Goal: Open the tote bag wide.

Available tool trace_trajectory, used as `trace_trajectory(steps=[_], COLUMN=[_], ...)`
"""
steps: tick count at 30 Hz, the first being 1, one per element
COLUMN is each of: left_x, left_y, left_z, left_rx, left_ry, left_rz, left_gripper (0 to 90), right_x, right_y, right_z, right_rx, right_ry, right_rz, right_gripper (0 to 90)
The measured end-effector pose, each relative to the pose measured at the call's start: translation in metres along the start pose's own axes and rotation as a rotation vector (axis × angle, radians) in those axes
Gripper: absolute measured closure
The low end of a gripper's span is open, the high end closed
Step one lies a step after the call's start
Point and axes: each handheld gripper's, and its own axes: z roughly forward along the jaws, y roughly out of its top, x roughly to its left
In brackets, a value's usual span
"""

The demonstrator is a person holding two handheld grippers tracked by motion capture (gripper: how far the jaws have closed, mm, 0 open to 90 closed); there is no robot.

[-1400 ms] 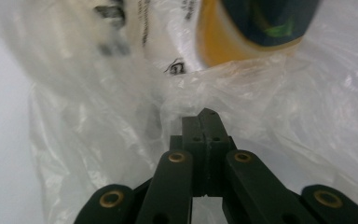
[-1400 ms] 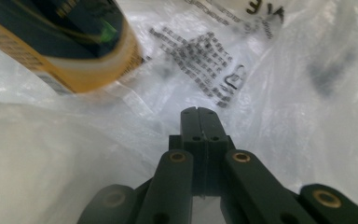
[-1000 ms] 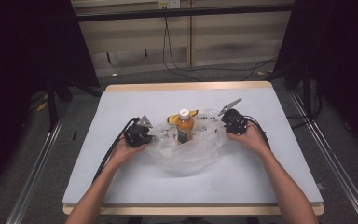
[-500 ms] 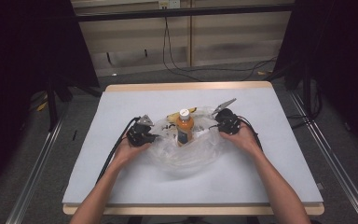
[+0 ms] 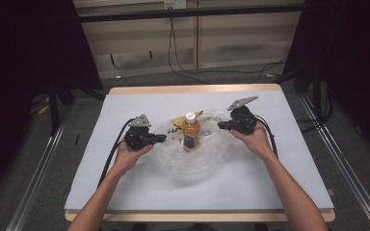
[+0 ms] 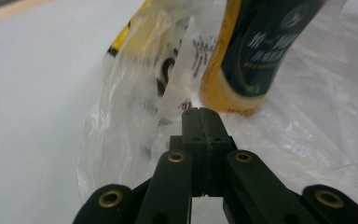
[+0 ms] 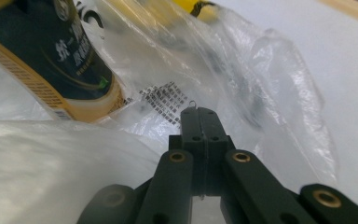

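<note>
Both grippers, left [image 5: 163, 138] and right [image 5: 220, 126], had lifted the bag [image 5: 192, 156], each clamped on its rim, bottle [image 5: 191, 131] upright inside.

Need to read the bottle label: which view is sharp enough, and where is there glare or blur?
High view: bottle small, label unreadable, surroundings dark. Left gripper view: label nearest but soft. Right gripper view: label slightly blurred, bag throws glare, though its printed patch is sharper.

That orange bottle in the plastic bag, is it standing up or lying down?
Standing upright. In the high view the bottle has its white cap on top, inside the clear plastic bag, between the two grippers.
</note>
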Motion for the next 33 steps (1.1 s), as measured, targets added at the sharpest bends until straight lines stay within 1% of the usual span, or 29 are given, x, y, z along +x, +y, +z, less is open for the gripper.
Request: trace_trajectory(steps=[1, 2, 3, 4, 5, 6, 8, 9, 10, 12, 13, 14, 16, 17, 18, 19, 20, 21, 22, 23, 24, 25, 26, 27, 28, 29, 31, 32, 33], left_x=[-0.002, -0.003, -0.004, -0.005, -0.006, -0.007, -0.009, -0.01, -0.01, -0.011, -0.01, -0.01, -0.012, -0.013, -0.015, -0.017, -0.019, -0.019, -0.021, -0.023, -0.024, -0.027, -0.028, -0.03, -0.03, -0.032, -0.034, -0.035, -0.036], left_y=[0.001, 0.002, 0.002, 0.003, 0.004, 0.005, 0.005, 0.004, 0.002, -0.003, -0.005, -0.006, -0.01, -0.011, -0.012, -0.012, -0.013, -0.014, -0.015, -0.016, -0.017, -0.019, -0.021, -0.024, -0.026, -0.029, -0.034, -0.036, -0.039], left_z=[-0.002, -0.006, -0.008, -0.01, -0.013, -0.015, -0.02, -0.022, -0.025, -0.03, -0.032, -0.034, -0.038, -0.041, -0.043, -0.045, -0.047, -0.05, -0.053, -0.055, -0.058, -0.059, -0.061, -0.063, -0.065, -0.067, -0.069, -0.069, -0.071], left_rx=[-0.015, -0.032, -0.058, -0.065, -0.07, -0.085, -0.094, -0.112, -0.12, -0.159, -0.165, -0.173, -0.186, -0.194, -0.205, -0.21, -0.222, -0.234, -0.24, -0.243, -0.241, -0.241, -0.242, -0.239, -0.241, -0.243, -0.253, -0.264, -0.26], left_ry=[-0.001, 0.003, -0.004, -0.003, 0.016, 0.014, 0.034, 0.033, 0.035, 0.046, 0.048, 0.047, 0.077, 0.081, 0.094, 0.117, 0.122, 0.115, 0.133, 0.149, 0.159, 0.168, 0.173, 0.182, 0.179, 0.186, 0.19, 0.186, 0.177], left_rz=[-0.002, 0.0, -0.006, -0.003, 0.009, 0.007, 0.011, 0.0, 0.0, -0.021, -0.022, -0.032, -0.025, -0.024, -0.024, -0.02, -0.027, -0.037, -0.035, -0.028, -0.021, -0.025, -0.007, -0.01, -0.01, -0.026, -0.029, -0.04, -0.044], left_gripper=[90.0, 90.0, 90.0, 90.0, 90.0, 90.0, 90.0, 90.0, 90.0, 89.8, 86.5, 83.5, 76.8, 74.6, 69.6, 62.5, 55.5, 49.7, 44.5, 39.2, 34.1, 29.7, 26.5, 23.2, 18.3, 18.3, 13.1, 11.0, 10.3], right_x=[0.0, 0.0, -0.001, -0.001, -0.002, -0.001, 0.0, 0.001, 0.001, 0.003, 0.004, 0.004, 0.006, 0.007, 0.008, 0.01, 0.011, 0.013, 0.015, 0.017, 0.019, 0.021, 0.023, 0.026, 0.032, 0.032, 0.036, 0.037, 0.039], right_y=[0.001, 0.001, 0.002, 0.003, 0.004, 0.006, 0.006, 0.005, 0.005, 0.003, 0.002, 0.0, -0.003, -0.005, -0.007, -0.008, -0.01, -0.012, -0.014, -0.016, -0.019, -0.021, -0.023, -0.025, -0.03, -0.03, -0.039, -0.043, -0.047], right_z=[-0.004, -0.004, -0.008, -0.012, -0.015, -0.022, -0.029, -0.033, -0.033, -0.042, -0.047, -0.049, -0.056, -0.059, -0.062, -0.064, -0.067, -0.07, -0.072, -0.075, -0.078, -0.081, -0.085, -0.088, -0.094, -0.094, -0.099, -0.101, -0.102], right_rx=[-0.02, -0.02, -0.038, -0.059, -0.081, -0.117, -0.155, -0.178, -0.178, -0.23, -0.259, -0.273, -0.308, -0.325, -0.342, -0.354, -0.367, -0.378, -0.388, -0.399, -0.413, -0.421, -0.429, -0.433, -0.447, -0.447, -0.48, -0.49, -0.494], right_ry=[0.0, 0.0, -0.001, 0.0, 0.005, -0.001, -0.018, -0.025, -0.025, -0.063, -0.049, -0.039, -0.062, -0.064, -0.06, -0.069, -0.071, -0.063, -0.07, -0.083, -0.082, -0.082, -0.092, -0.106, -0.144, -0.144, -0.163, -0.171, -0.168], right_rz=[0.006, 0.006, 0.012, 0.022, 0.03, 0.029, 0.031, 0.034, 0.034, 0.041, 0.05, 0.061, 0.079, 0.087, 0.088, 0.084, 0.089, 0.094, 0.097, 0.097, 0.096, 0.1, 0.096, 0.101, 0.1, 0.1, 0.087, 0.082, 0.091], right_gripper=[90.0, 90.0, 90.0, 90.0, 90.0, 90.0, 90.0, 90.0, 90.0, 90.0, 89.3, 82.6, 70.6, 67.0, 62.9, 55.7, 49.0, 44.7, 37.2, 30.1, 26.8, 21.7, 15.8, 10.0, 4.4, 4.4, 2.7, 0.7, 0.9])
